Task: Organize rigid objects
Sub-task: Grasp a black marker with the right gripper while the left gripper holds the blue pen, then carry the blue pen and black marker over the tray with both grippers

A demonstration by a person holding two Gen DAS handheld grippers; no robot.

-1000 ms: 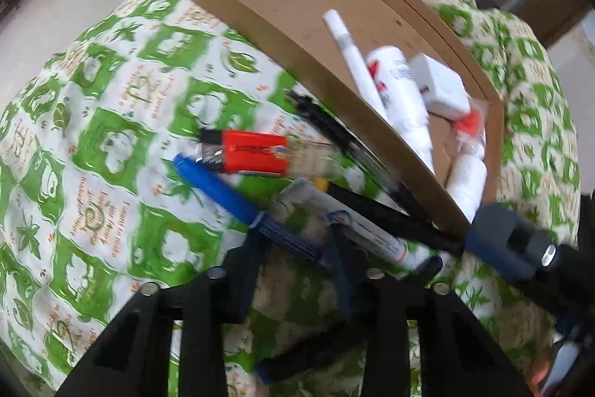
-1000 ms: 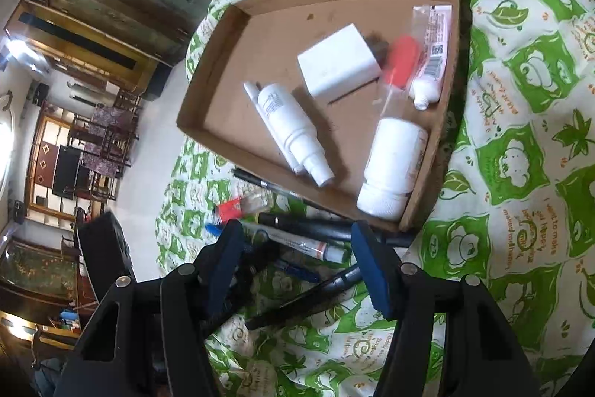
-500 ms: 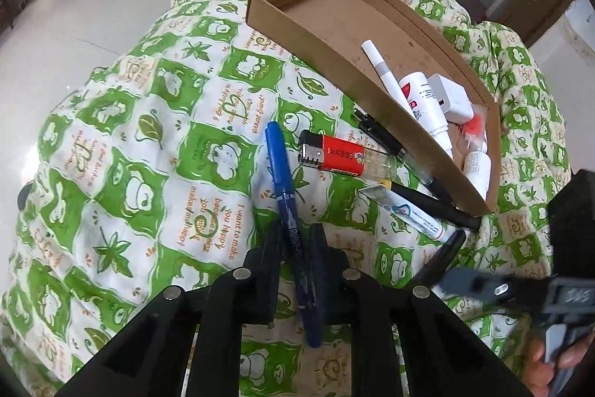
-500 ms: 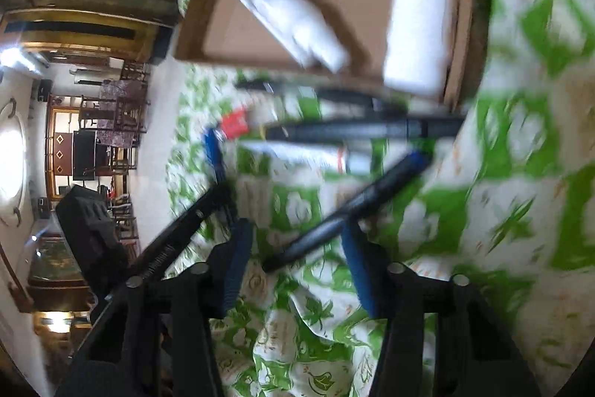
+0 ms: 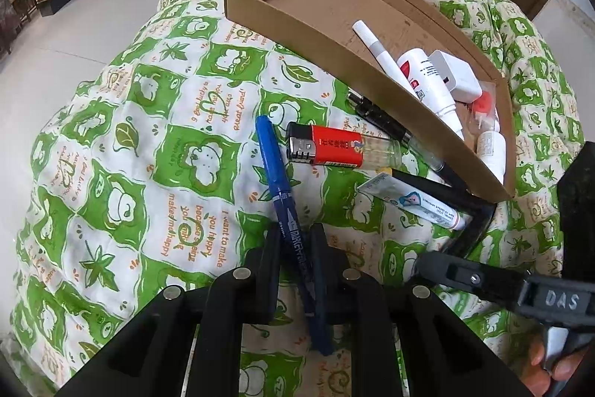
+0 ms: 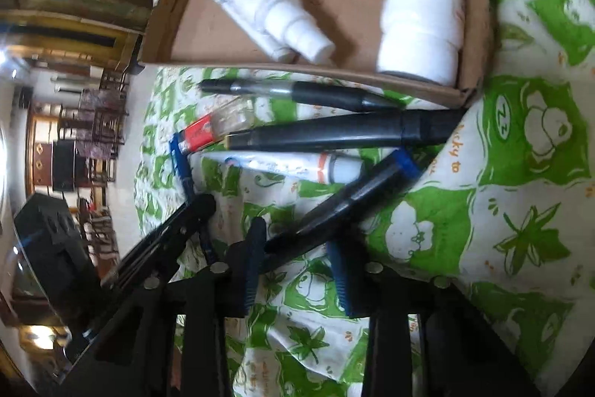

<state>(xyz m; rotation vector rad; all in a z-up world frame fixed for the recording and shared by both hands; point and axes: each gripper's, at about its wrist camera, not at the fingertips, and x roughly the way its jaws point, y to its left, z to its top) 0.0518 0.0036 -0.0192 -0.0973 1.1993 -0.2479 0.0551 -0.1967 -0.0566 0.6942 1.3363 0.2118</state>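
My left gripper (image 5: 295,244) is shut on a blue marker (image 5: 277,181), gripping it past its middle; the marker points away over the cloth. My right gripper (image 6: 293,237) has its jaws closing around a black marker with a blue end (image 6: 357,192), which lies slantwise between the pads on the cloth. Beside it lie a white tube (image 6: 282,164), a thick black marker (image 6: 334,135), a black pen (image 6: 308,92) and a red lighter (image 5: 334,148). A cardboard tray (image 5: 297,36) stands just behind them.
The tray holds two white bottles (image 6: 420,14), a white charger block (image 5: 453,77), a white stick and a red-capped item. A green-and-white patterned cloth (image 5: 148,155) covers the rounded surface; pale floor lies beyond its left edge. A person's fingers (image 5: 543,360) show at lower right.
The left jaws closed on the blue marker, which swung from crosswise to pointing away. The right gripper came down over the black marker and its jaws narrowed around it.
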